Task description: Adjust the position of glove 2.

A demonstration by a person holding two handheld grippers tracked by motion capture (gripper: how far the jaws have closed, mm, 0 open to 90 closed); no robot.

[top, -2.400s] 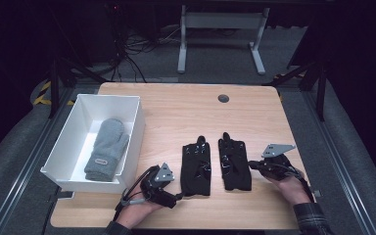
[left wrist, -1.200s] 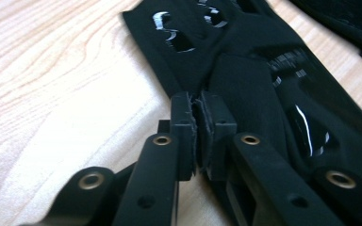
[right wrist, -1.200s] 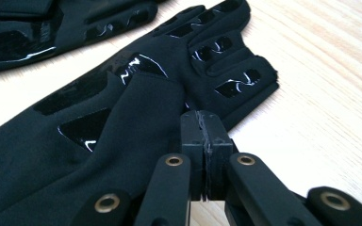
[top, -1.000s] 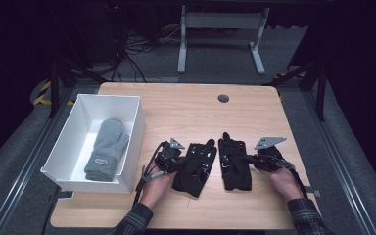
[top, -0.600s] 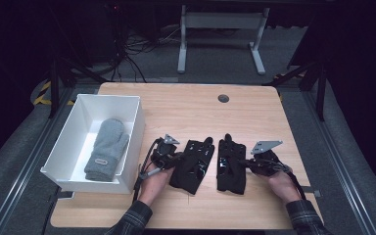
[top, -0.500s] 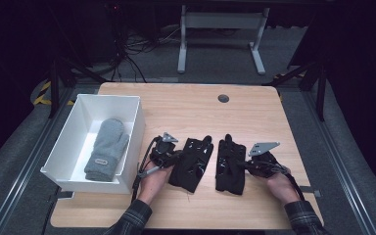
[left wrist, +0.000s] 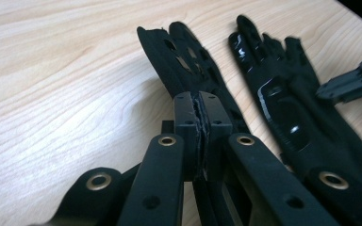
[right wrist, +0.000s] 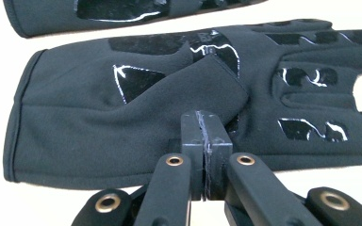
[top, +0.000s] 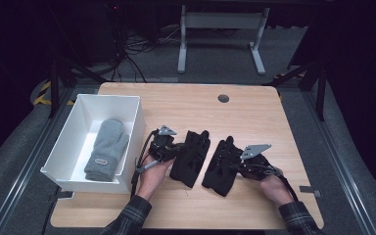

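Both grippers have come in from the near edge since the earliest picture and now sit at the two black gloves. Two gloves lie side by side mid-table, fingers pointing away from the person: the left black glove (top: 190,157) and the right black glove (top: 223,165), each soft fleece with glossy grip patches. The left gripper (top: 169,147) has its jaws pressed together at the left glove's edge; whether cloth is pinched between them I cannot tell. The right gripper (top: 242,161) has its jaws closed against the right glove, with a raised fold just ahead of the tips. One grey knit mitten (top: 106,148) lies in one white bin (top: 132,113) at the wooden table (top: 254,112)'s left edge; bare wood lies beyond the gloves.
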